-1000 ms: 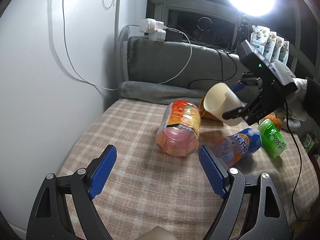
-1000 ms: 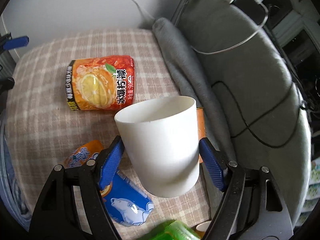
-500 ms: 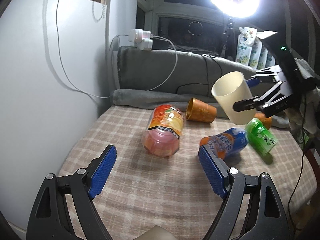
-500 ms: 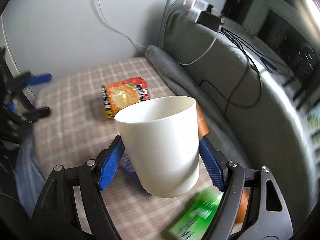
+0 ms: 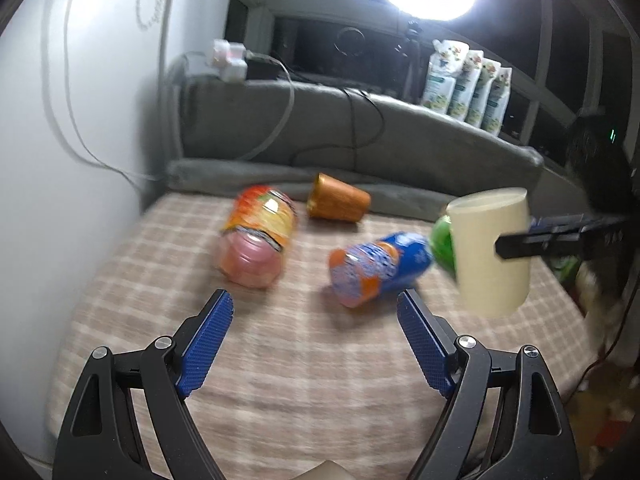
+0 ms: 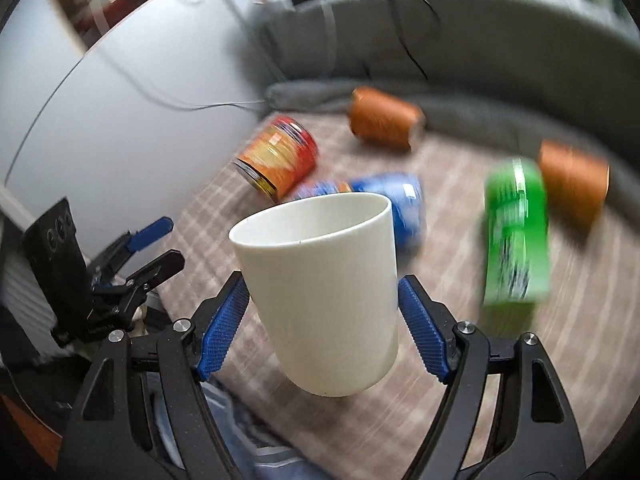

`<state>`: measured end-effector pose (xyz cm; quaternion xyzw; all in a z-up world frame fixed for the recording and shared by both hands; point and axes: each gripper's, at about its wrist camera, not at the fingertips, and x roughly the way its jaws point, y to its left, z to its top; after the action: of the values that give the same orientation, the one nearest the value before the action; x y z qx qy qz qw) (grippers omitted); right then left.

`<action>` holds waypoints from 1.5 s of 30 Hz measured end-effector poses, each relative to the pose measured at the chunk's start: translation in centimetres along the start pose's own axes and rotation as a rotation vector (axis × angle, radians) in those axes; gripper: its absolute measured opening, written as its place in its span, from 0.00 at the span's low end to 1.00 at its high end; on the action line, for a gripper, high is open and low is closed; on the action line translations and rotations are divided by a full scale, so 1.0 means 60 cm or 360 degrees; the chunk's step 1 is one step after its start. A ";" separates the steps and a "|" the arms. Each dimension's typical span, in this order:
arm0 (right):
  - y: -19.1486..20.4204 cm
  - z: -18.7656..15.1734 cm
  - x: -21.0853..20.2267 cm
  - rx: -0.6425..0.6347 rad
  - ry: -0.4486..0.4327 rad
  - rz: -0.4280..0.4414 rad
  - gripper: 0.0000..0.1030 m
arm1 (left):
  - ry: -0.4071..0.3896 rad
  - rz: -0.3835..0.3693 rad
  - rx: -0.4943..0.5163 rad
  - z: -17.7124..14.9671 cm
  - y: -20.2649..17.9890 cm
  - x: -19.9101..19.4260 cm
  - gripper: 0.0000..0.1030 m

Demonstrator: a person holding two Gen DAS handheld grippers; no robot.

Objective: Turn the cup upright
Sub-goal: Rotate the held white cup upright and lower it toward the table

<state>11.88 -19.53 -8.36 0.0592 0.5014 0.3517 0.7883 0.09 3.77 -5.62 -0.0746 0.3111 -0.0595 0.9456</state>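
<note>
My right gripper (image 6: pixel 323 312) is shut on a white cup (image 6: pixel 320 280) and holds it mouth-up, nearly upright, above the checked cloth. The cup also shows in the left wrist view (image 5: pixel 490 256) at the right, held from the side by the right gripper (image 5: pixel 560 236). My left gripper (image 5: pixel 312 344) is open and empty, low over the near part of the cloth. It also shows in the right wrist view (image 6: pixel 132 264) at the left edge.
On the checked cloth (image 5: pixel 312 380) lie an orange-labelled jar (image 5: pixel 258 240), a blue-and-orange bottle (image 5: pixel 380 266), a green bottle (image 6: pixel 514 232) and two orange cups (image 6: pixel 384 120) (image 6: pixel 572 176), all on their sides. A grey cushion (image 5: pixel 360 140) runs along the back, a white wall at the left.
My right gripper has turned the white cup from tilted to nearly upright and carried it lower and toward the right side of the cloth. The left gripper has stayed open and drawn back a little.
</note>
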 end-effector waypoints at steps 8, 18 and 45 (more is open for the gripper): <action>-0.074 -0.039 0.039 0.0348 0.0102 0.0172 0.77 | 0.0153 -0.0182 -0.0044 -0.005 -0.028 0.024 0.82; -0.093 -0.039 0.048 0.0424 0.0105 0.0171 0.77 | 0.0316 -0.0325 -0.0120 -0.007 -0.050 0.061 0.80; -0.002 -0.155 -0.186 0.0057 -0.0653 -0.0630 0.85 | 0.0619 -0.0660 -0.0350 0.019 -0.082 0.153 0.77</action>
<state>1.44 -28.89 -4.60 0.0441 0.3393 0.1626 0.9255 7.78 -2.41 -9.18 -0.2255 0.4690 -0.2304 0.8223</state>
